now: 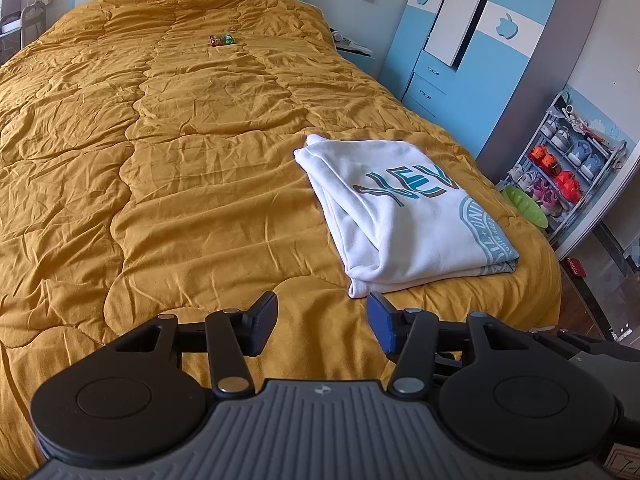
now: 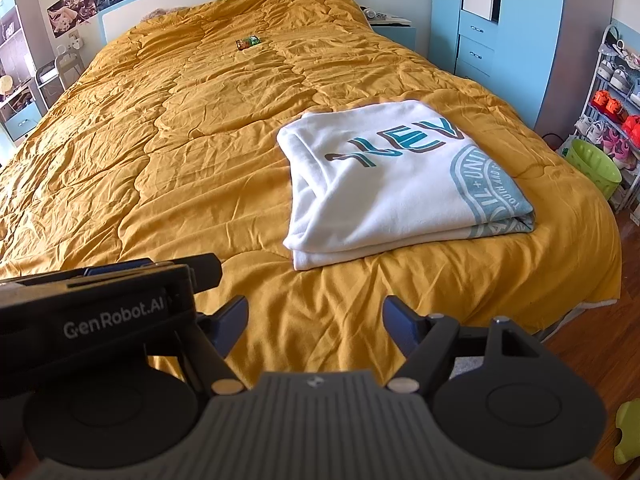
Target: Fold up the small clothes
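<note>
Nearest to the camera are the left tongs (image 1: 322, 322). Their two fingers stand apart with nothing between them, only the yellow quilt (image 1: 160, 160) of the bed below. The right tongs (image 2: 316, 326) are also wide apart and hold nothing. In the right wrist view the body of the left tongs covers the lower left corner and hides part of the right tongs' left finger.

The white sweatshirt (image 2: 384, 192) lies folded on the quilt, near the right edge of the bed, just in front of both tongs and not touching them. Its printed letters are cut by the fold, so the word cannot be read fully, and the round blue stamp is only half visible.

Far up the bed lies a small colourful packet (image 1: 222, 39), too small to identify. Beside the bed stand a blue wardrobe (image 1: 436, 80), a shoe rack (image 1: 568, 160) and a green basket (image 2: 594, 166).
</note>
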{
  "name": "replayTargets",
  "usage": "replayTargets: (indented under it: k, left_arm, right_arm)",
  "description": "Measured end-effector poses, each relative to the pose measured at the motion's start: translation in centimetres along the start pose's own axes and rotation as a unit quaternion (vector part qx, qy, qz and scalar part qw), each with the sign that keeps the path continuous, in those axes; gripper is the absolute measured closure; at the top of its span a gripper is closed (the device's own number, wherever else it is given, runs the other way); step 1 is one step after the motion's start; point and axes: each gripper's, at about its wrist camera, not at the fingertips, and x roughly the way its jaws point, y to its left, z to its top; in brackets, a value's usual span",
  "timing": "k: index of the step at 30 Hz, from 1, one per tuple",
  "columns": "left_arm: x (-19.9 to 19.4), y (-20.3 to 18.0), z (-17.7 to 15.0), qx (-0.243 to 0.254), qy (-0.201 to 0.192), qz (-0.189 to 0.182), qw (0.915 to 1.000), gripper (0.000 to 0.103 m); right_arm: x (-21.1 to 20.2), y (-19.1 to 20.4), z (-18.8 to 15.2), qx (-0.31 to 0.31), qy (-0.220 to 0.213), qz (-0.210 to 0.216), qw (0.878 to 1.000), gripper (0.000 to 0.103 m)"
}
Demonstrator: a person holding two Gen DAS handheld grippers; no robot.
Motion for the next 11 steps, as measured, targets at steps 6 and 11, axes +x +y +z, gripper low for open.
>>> replayTargets:
  k: [6,11]
  left_arm:
    - [-0.13,0.03,-0.10,-0.001,-0.003,-0.003,1.0000,0.043]
    - [-0.33,0.10,-0.08,-0.001,-0.006,-0.002,1.0000,0.043]
  right_arm:
    - [-0.04,-0.01,-0.24,0.002,-0.002,0.001,1.000,0.033]
    - [-0.11,0.12,-0.39,0.007,-0.003,0.007,1.000,0.033]
